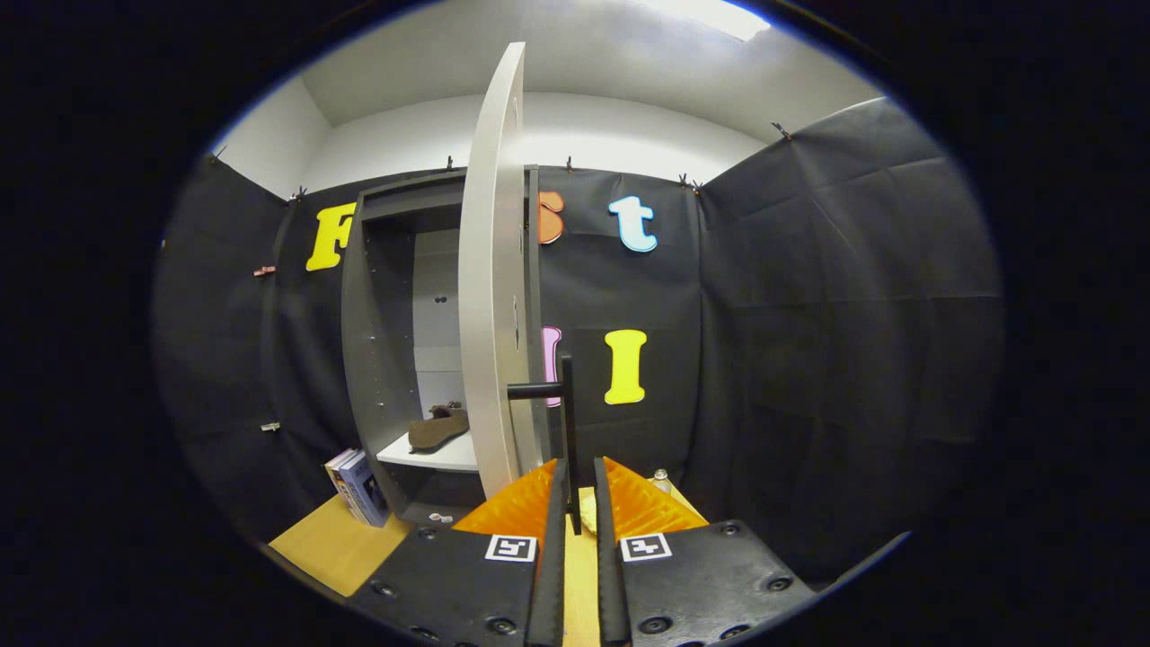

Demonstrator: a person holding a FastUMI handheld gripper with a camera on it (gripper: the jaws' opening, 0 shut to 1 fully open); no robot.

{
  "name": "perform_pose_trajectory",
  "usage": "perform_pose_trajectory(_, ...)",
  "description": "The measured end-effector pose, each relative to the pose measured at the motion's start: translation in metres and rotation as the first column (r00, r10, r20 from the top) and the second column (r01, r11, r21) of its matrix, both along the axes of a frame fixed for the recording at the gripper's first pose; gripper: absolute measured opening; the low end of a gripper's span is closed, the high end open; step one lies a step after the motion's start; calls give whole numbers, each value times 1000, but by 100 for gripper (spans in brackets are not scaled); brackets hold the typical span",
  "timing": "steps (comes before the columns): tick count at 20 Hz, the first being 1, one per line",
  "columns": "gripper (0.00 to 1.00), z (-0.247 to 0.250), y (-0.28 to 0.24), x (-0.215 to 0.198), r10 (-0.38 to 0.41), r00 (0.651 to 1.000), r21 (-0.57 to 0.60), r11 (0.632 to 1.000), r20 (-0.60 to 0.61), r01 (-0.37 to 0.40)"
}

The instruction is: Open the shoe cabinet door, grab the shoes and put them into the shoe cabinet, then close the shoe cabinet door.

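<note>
Booth, black-cloth walls: shoe cabinet [395,296] standing with its door [492,270] swung wide, closing stage pending.
Cabinet is holding one brown shoe [438,428] lying on its white shelf [431,456]; loading is looking done as far as visible. Door is waiting to be shut. Gripper [577,490] is pinching the door's dark handle [564,404], fingers drawn together on its bar.

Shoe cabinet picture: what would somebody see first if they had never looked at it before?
First comes the tall pale cabinet door, swung open and seen nearly edge-on, straight ahead of the tool. The tool's two fingers are closed on the door's thin dark handle. Behind the door, the grey shoe cabinet stands open with a brown shoe lying on its white shelf.
</note>
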State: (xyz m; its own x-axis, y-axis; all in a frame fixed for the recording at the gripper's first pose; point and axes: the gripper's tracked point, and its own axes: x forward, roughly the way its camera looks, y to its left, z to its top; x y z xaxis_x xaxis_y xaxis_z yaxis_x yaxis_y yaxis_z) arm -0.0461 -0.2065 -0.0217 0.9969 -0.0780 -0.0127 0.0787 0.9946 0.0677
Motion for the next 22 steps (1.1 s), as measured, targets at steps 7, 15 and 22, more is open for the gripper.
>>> perform_pose_trajectory(7, 80, -38, 39, -49, 15, 999, 2, 1000, -45, -15)
perform_pose_trajectory(15, 99, -139, 157, -47, 192, 961, 43, 981, -198, -187)
perform_pose_trajectory(22, 99, -291, 237, -18, 321, 812, 166, 947, -487, -274)
